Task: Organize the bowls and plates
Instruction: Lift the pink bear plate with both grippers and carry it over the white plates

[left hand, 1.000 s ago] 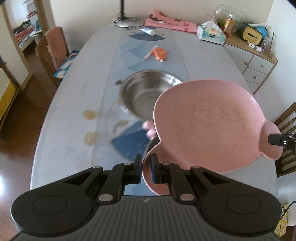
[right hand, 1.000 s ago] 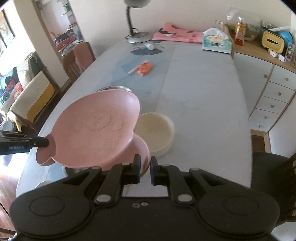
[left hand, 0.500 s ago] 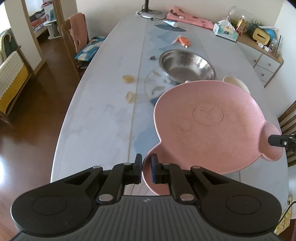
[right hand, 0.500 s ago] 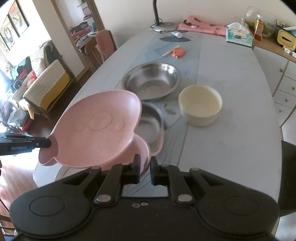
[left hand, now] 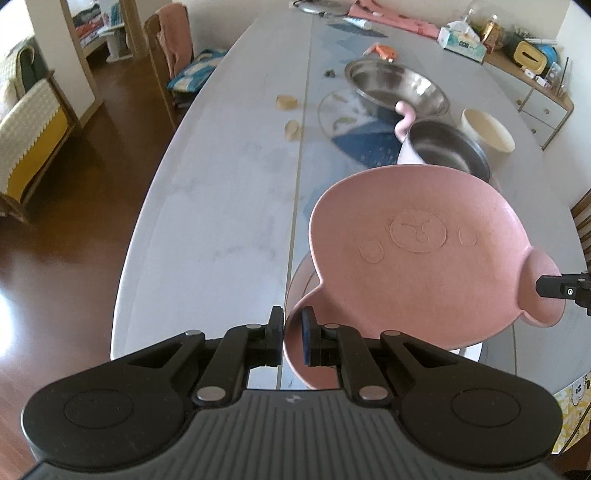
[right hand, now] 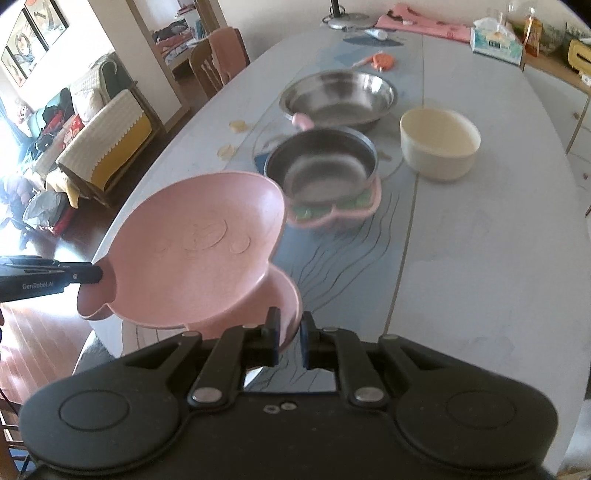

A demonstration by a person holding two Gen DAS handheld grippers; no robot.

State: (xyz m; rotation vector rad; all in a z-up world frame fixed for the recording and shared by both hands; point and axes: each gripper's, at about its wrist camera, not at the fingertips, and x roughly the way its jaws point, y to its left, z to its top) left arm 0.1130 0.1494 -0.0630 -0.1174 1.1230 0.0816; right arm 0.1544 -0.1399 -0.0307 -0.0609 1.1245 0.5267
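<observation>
A pink bear-face plate [left hand: 413, 251] hangs above the near end of the table, held by both grippers, one on each ear. My left gripper [left hand: 293, 341] is shut on its near ear. My right gripper [right hand: 288, 341] is shut on the other ear of the same plate [right hand: 199, 247]. Beyond it stand a small steel bowl [right hand: 321, 170] on a pink plate [right hand: 332, 218], a large steel bowl [right hand: 338, 98] and a cream bowl [right hand: 439, 142]. They also show in the left wrist view: small steel bowl [left hand: 447, 151], large steel bowl [left hand: 397, 90], cream bowl [left hand: 487, 131].
The long grey table [left hand: 229, 206] carries an orange item [left hand: 384, 51], a tissue box [left hand: 463, 42] and a lamp base [right hand: 345, 20] at its far end. A chair [left hand: 170, 51] stands at the left. A drawer cabinet [left hand: 543, 107] stands at the right.
Both grippers have pulled back toward the near end of the table with the pink plate between them. The bowls now lie farther ahead.
</observation>
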